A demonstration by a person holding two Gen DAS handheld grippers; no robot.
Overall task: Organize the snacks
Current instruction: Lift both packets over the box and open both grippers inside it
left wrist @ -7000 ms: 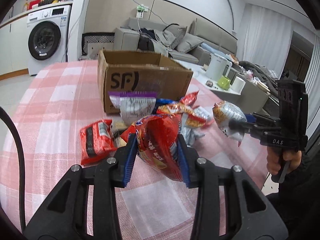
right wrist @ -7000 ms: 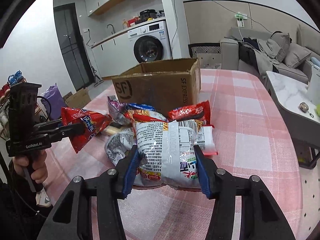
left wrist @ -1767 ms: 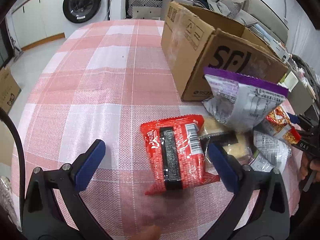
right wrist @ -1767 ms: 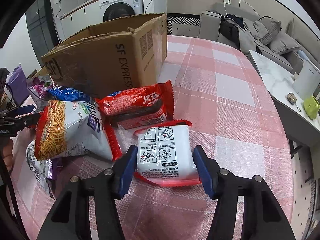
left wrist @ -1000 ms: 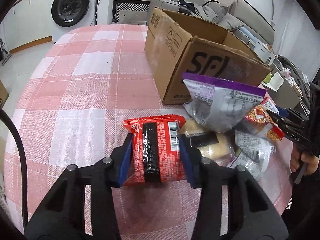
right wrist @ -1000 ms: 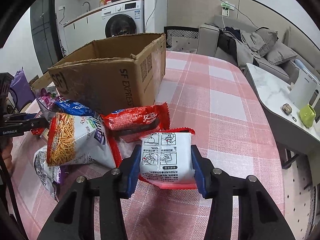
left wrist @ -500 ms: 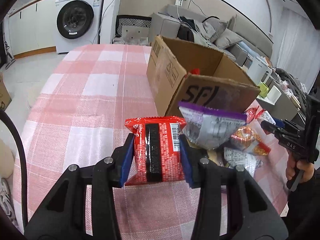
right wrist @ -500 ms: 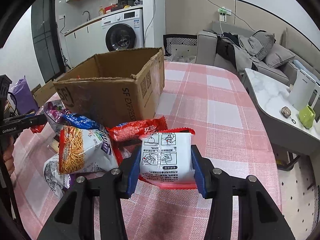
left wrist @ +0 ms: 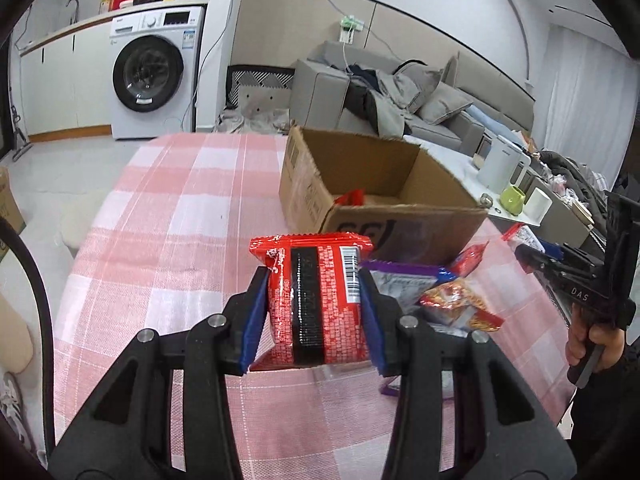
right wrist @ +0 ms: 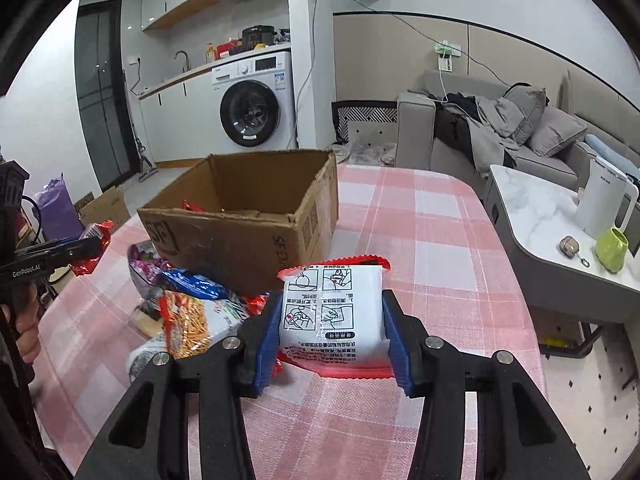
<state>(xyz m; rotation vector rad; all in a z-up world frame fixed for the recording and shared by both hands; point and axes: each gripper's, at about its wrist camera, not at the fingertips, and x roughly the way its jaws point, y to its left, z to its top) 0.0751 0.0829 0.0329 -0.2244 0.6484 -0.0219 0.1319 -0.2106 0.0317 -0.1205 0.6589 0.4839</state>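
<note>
Left gripper (left wrist: 314, 316): blue pads clamped on the two long sides of a red packet (left wrist: 316, 300), held clear above the table (left wrist: 160, 232). The packet is flat and rectangular, red wrapper with a black band and a barcode. Judged light, crinkly, slightly puffed; the contents are probably brittle, so a side grip across the middle suits it, with no harder squeeze than needed. The film looks glossy and may slip if the packet is tilted.

Right gripper (right wrist: 330, 330): pads closed on the sides of a white packet (right wrist: 332, 314) with red sealed edges and printed instruction panels, also lifted off the checked cloth. Same class of item: light, soft-walled, crushable. It is gripped at its mid-width, away from the seams.

Loose pile (right wrist: 192, 312): remaining snack bags lying on the table between the grippers and the box, among them an orange noodle-stick bag, a blue one and a purple-edged one (left wrist: 404, 276). All are soft pouches, best taken across the body rather than by a corner seal.

Box (left wrist: 384, 196): open-topped cardboard carton standing on the table behind the pile, already holding at least one red wrapper. Judged stiff enough to receive dropped packets, with ample room left inside.

Both held packets are short of the box opening, near its front wall.
</note>
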